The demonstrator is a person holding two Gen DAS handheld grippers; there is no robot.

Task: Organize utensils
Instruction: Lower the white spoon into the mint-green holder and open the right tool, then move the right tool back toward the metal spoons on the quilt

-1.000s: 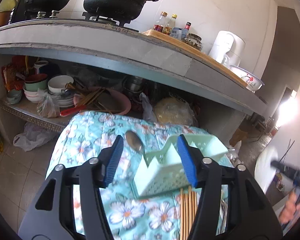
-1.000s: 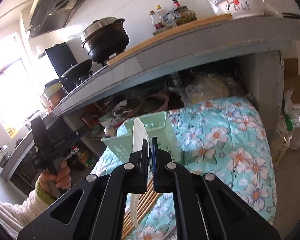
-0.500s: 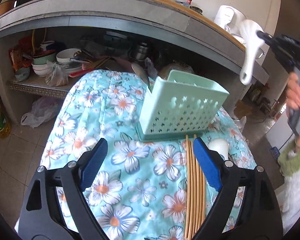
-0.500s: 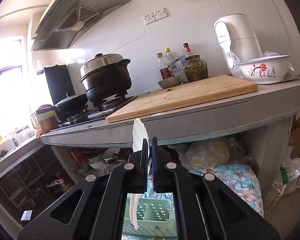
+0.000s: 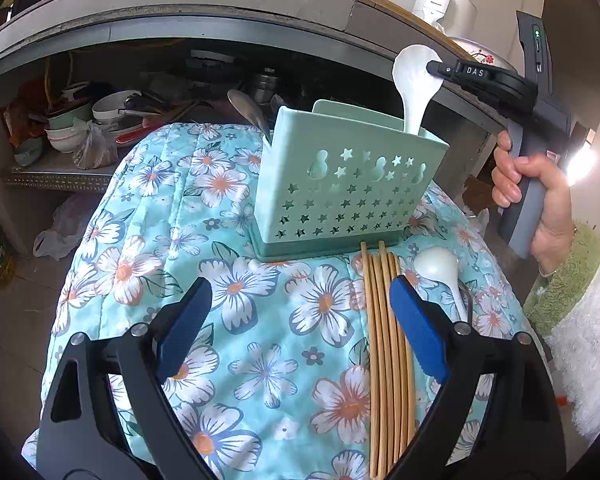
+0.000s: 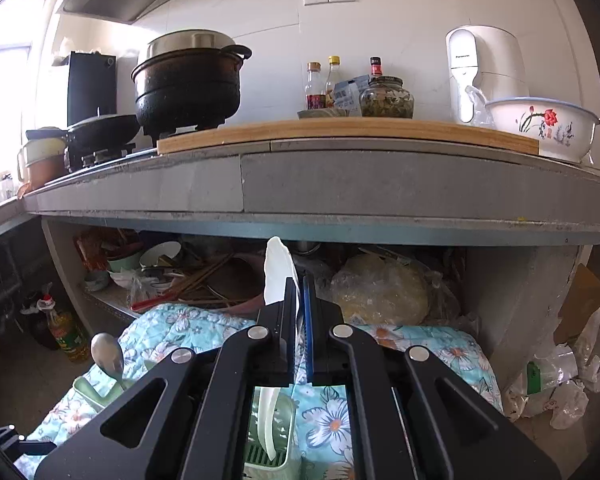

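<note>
The right gripper (image 5: 434,69), jaws clamped on a white spoon (image 5: 414,88), lowers it into the green holder (image 5: 340,184) beside a metal spoon (image 5: 246,110); chopsticks (image 5: 386,340) and another white spoon (image 5: 440,270) remain, left gripper (image 5: 300,320) jaws wide and empty.

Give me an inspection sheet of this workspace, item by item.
Surface: turquoise floral cloth.
Job's things: mint-green perforated plastic caddy upright; white ceramic spoon handle-down in it; steel spoon at its far-left corner; bamboo chopsticks and second white spoon lying loose.
Clutter: nothing seen on the cloth.
Grippers: left gripper open; right gripper shut on white ceramic spoon.
Cables: nothing seen.
Surroundings: grey counter, black pot, shelf of bowls.
</note>
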